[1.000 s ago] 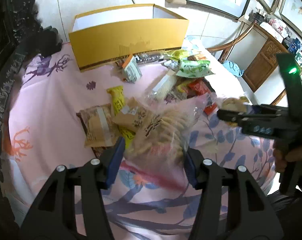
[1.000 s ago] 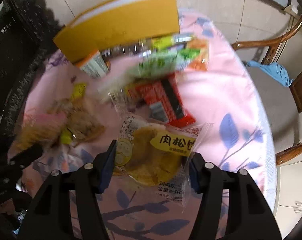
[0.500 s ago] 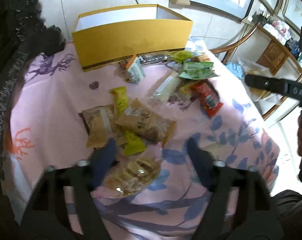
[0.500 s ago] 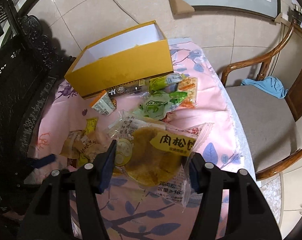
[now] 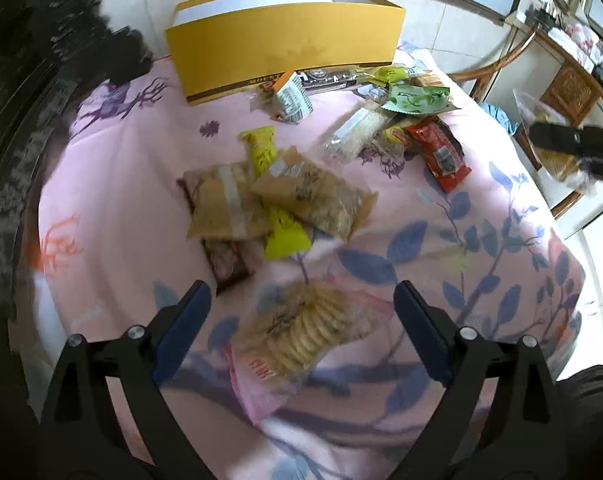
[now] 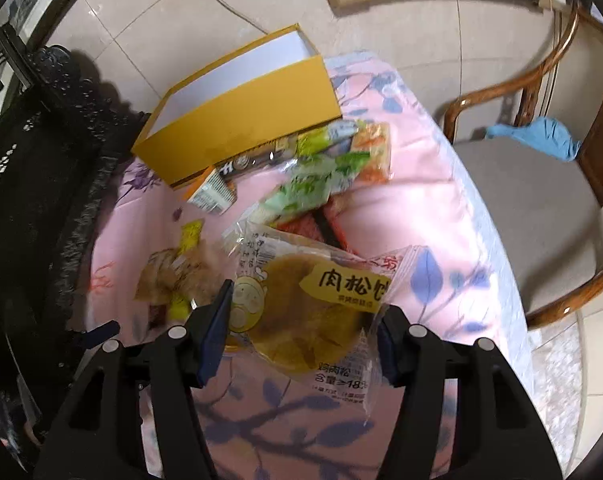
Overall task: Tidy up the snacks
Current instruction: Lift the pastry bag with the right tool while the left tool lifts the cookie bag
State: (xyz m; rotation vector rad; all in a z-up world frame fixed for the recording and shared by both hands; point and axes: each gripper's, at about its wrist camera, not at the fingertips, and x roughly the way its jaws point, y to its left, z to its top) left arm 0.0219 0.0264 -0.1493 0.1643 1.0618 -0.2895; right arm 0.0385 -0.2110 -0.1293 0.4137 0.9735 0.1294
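On the left, our left hand-held gripper [image 5: 301, 312] is opening its jaws wide, and the cracker packet [image 5: 301, 332] lies loose between them on the worktop [image 5: 481, 248], touched by neither pad. We judge it light but fragile: a clear crinkly film around a row of thin round crackers standing on edge, which would crack under a hard squeeze. If we take it again, we would pinch across the short sides of the stack, or by the pink sealed end, gently.

Further in lies a heap of soft pouches: a tan bread packet [image 5: 225, 204], a second tan packet [image 5: 317, 196] overlapping two yellow sachets [image 5: 261, 152], and a dark bar [image 5: 225, 260] beneath. They look pliant and slippery, best lifted by an edge seam. Behind them the yellow cardboard box [image 5: 285, 60] stands open, stiff-walled with a white inside, and nothing shows in what we see of it. To the right sit a small carton [image 5: 291, 98], a clear rice-coloured packet [image 5: 357, 134], a green pouch [image 5: 417, 100] and a red wrapper [image 5: 441, 154].

On the right, our right hand-held gripper [image 6: 303, 320] is closed on the meat floss pastry packet [image 6: 309, 308], held clear of the pink floral cloth. The pastry is a soft, flat round disc in glossy film. We judge it light and easily squashed, so the pads belong on its outer rim, as now.
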